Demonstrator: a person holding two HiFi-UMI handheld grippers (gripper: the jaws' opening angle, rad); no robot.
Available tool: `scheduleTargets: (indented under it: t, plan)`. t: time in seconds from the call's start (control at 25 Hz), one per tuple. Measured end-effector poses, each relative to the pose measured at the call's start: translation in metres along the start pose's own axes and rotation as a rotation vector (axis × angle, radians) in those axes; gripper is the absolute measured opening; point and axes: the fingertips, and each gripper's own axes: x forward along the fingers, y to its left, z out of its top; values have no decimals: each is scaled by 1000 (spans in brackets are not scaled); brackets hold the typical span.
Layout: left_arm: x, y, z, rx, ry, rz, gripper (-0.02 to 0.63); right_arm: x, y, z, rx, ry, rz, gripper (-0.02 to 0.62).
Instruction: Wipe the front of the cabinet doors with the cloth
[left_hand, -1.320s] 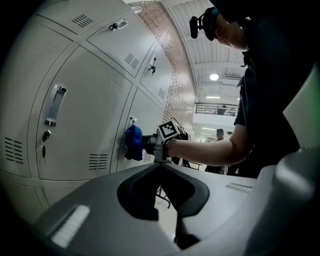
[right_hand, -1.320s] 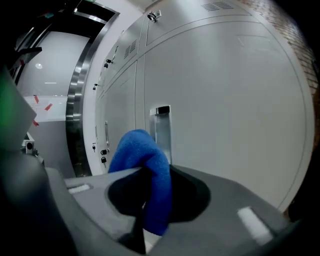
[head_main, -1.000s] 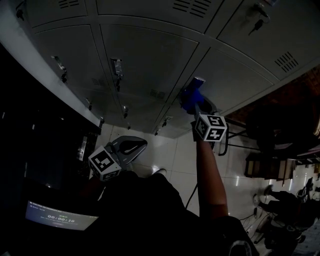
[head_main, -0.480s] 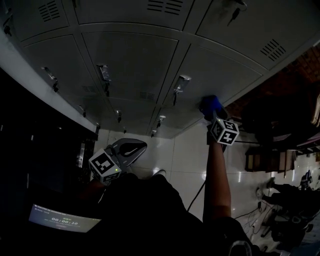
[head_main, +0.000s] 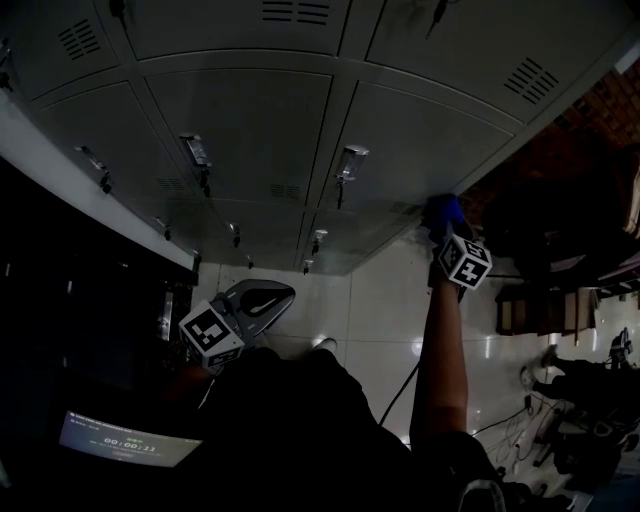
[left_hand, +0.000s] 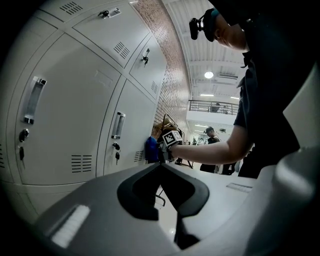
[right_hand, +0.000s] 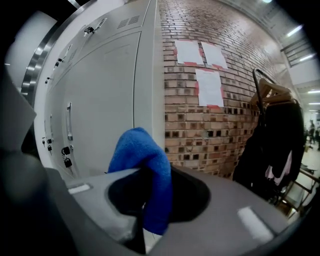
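Jaws of left gripper (left_hand: 161, 166) pressed together, empty, low by body | right gripper (head_main: 447, 232) at arm's reach, clenched on cloth (right_hand: 144, 165) | cloth at right edge of cabinet doors (head_main: 250, 120), seemingly touching, beside brick wall (right_hand: 200, 115) | wiping judged under way; cleaned share unreadable, remaining doors probably left.

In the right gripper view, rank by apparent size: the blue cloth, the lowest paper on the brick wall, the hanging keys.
Largest to smallest:
blue cloth, though it is nearest the camera
lowest paper
hanging keys
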Motion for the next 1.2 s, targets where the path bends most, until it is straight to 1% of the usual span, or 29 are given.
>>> scheduleTargets:
  t: [0.12,0.24,0.4,0.6,0.72,0.8,0.92,1.04,1.2]
  plan:
    - [1,-2,-1,-2,0,3,1,-5,5,-6,24,-12,15,69]
    - [-1,-1,-3,-3,0,8,1,-13,37,-14,25,-19,75,69]
    - [-4,1,-3,-5,-3,16,0,-22,110,-30,23,-4,205,69]
    - [-9,2,-3,-13,-7,20,0,-27,207,-47,-9,24,382,69]
    - [-15,4,-2,-15,-12,26,1,-20,247,-54,-19,45,452,69]
    - [-21,6,-1,-19,-14,34,0,-11,261,-56,-29,51,465,69]
    - [-31,13,-7,-20,-4,57,1,8,268,-57,-22,65,455,69]
    - [-40,18,-11,-26,-6,71,0,25,261,-58,1,80,423,69]
    - [-44,20,-12,-25,-12,80,0,39,238,-54,-8,77,359,69]
